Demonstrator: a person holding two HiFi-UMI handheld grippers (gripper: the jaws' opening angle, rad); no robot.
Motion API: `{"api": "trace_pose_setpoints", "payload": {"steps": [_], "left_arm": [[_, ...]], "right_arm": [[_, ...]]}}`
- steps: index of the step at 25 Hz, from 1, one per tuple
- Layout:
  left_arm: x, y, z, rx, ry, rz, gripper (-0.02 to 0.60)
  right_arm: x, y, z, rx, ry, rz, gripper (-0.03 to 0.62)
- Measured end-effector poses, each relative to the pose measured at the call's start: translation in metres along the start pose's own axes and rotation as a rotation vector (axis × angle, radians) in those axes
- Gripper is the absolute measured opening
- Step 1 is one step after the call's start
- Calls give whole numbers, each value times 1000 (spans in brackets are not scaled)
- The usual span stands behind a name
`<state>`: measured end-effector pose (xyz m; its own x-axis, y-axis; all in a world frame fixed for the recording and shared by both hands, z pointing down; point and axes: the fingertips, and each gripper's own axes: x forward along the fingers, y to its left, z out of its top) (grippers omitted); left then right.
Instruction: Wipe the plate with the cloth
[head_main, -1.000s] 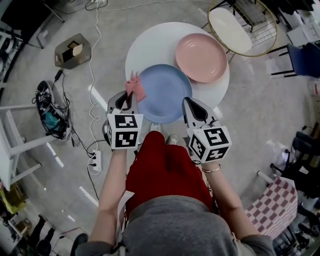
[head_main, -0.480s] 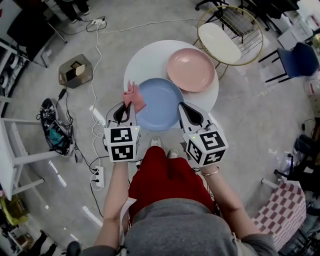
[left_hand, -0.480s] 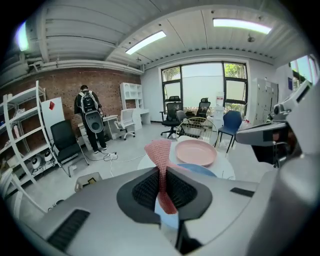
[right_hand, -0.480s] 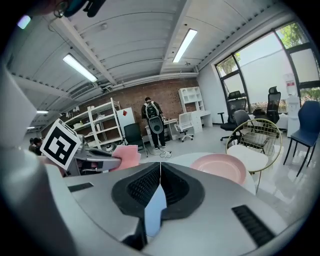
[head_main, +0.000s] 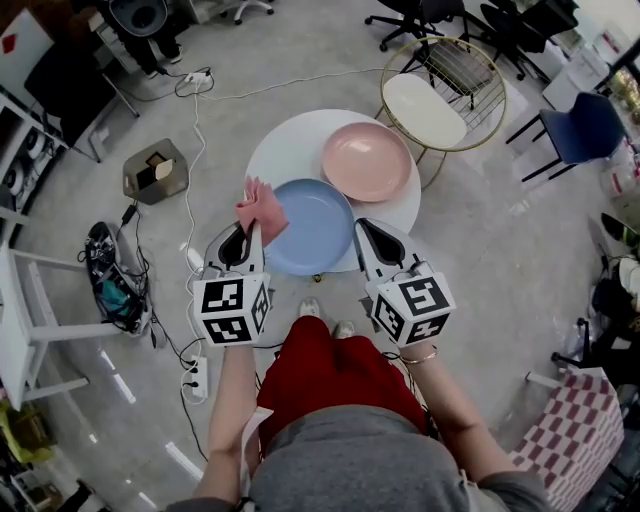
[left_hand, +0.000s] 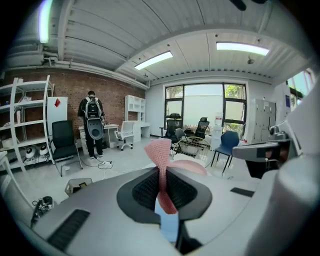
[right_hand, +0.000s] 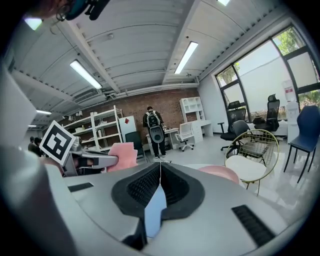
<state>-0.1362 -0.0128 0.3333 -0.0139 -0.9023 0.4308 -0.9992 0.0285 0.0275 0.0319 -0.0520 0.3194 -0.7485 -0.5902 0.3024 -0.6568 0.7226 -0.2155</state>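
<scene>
At the table's (head_main: 290, 150) 6 o'clock edge, blue plate (head_main: 312, 230) lay flat, left gripper (head_main: 254, 229) clenched on cloth (head_main: 261, 206) at plate's 9 o'clock rim, right gripper (head_main: 361, 226) closed, empty, at 3 o'clock, pink plate (head_main: 366, 161) at 1 o'clock.

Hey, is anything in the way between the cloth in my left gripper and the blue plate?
Nothing visible. The pink cloth, pinched in the left gripper, sits right at the blue plate's left rim. The pink plate lies on its far right side.
</scene>
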Motion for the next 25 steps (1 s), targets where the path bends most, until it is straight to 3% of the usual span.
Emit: {"api": "trace_pose_setpoints", "payload": {"steps": [17, 25], "left_arm": [[-73, -40, 29, -6, -156, 17, 34], [-102, -60, 25, 42, -165, 49, 34]], "right_arm": [[-70, 14, 31, -22, -143, 39, 29], [-105, 16, 39, -17, -196, 56, 29]]}}
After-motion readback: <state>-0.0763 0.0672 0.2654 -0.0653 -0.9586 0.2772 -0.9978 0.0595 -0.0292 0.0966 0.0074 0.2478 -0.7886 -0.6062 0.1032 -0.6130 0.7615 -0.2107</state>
